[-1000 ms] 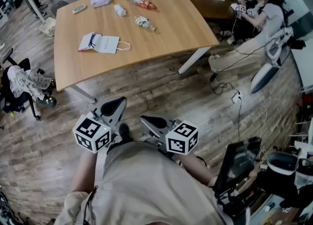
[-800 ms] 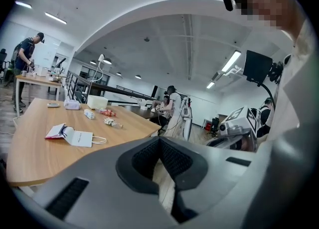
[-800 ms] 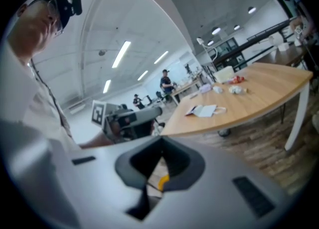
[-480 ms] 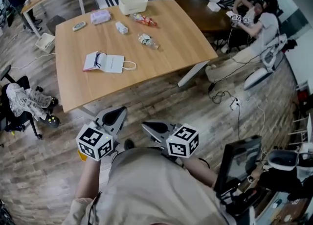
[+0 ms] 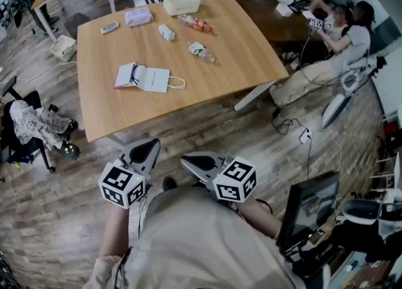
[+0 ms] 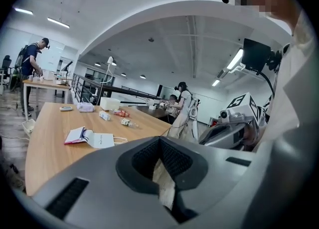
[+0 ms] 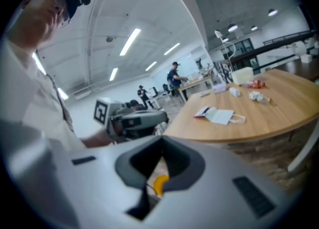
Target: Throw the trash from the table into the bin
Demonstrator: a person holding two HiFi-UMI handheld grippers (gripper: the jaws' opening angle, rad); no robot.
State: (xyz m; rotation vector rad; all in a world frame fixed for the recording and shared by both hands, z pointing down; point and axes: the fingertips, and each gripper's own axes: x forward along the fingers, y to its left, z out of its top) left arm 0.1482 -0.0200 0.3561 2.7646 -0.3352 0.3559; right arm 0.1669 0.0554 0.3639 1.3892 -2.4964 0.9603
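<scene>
We are drawing closer to the counter (image 5: 242, 68), left tool (image 5: 143, 151) and right tool (image 5: 200, 162) clenched empty, the trash (image 5: 201, 49) not yet grasped.

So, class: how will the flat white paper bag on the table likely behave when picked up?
The paper bag lies flat, so it is probably light and floppy, hard to pinch off the table. Its looped handle likely dangles.

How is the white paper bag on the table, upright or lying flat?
Lying flat. The white paper bag rests on the table with one broad face up, not standing on its base.
</scene>
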